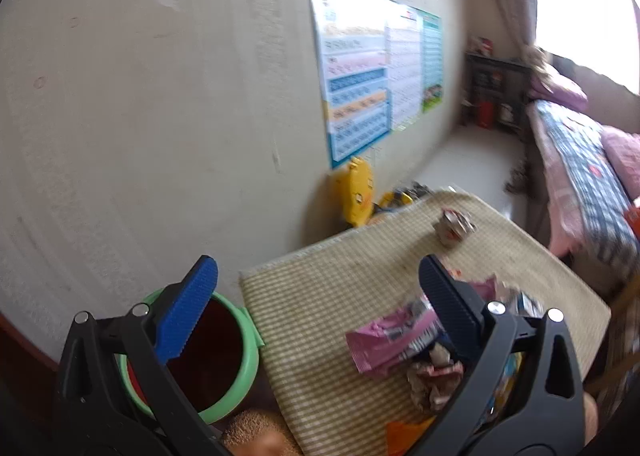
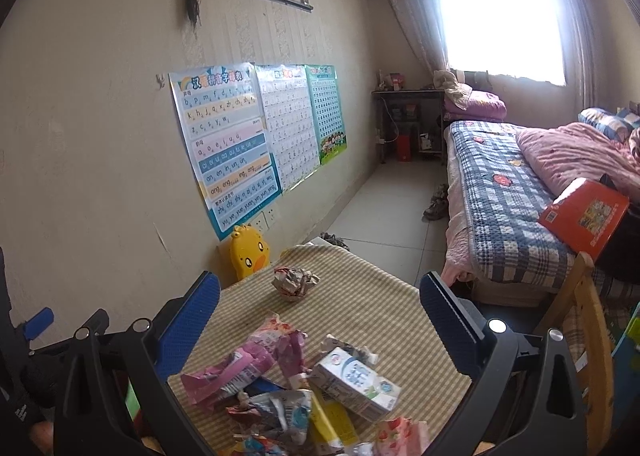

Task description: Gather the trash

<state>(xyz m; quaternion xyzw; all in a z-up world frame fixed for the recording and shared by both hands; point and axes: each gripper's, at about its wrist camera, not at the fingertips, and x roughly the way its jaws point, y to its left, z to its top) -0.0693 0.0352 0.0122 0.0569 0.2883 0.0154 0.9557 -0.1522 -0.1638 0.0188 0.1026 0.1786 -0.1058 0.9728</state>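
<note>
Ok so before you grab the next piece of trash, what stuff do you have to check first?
1. Left gripper open and empty: ok, jaws spread wide, nothing between them.
2. Right gripper open and empty: ok, same.
3. Green bin within view and its mouth uncovered: ok, it sits beside the table, under the left gripper's finger.
4. Trash left to pick: ok, a pink wrapper, a milk carton and a crumpled paper ball lie on the checked cloth.
5. Wrapper free to lift: cannot tell, it overlaps other wrappers in the pile.
6. Room in the bin: cannot tell, its inside is dark.
</note>
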